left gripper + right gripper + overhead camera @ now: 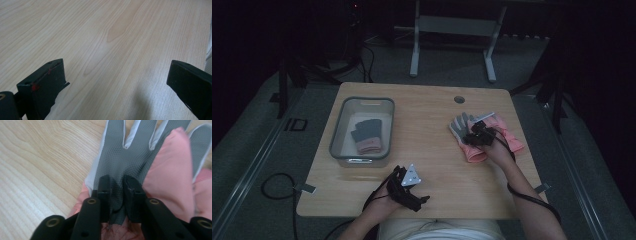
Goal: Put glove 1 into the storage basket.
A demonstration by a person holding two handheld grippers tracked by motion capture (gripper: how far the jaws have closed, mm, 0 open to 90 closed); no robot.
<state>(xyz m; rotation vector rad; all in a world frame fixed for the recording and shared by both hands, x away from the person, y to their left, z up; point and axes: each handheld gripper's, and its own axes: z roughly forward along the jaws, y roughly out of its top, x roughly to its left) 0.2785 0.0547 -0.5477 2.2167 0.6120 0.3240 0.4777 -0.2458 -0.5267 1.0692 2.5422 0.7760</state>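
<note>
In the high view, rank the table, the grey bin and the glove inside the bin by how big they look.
1. Table, largest by far.
2. Grey bin, standing on the table's left part.
3. Glove in the bin, smallest; it lies within the bin's floor with room to spare.

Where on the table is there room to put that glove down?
The widest bare wood lies in the middle of the table, between the bin and the gloves. More runs along the near edge beside the left gripper. The right side is crowded: the right gripper pinches a grey glove there.
</note>
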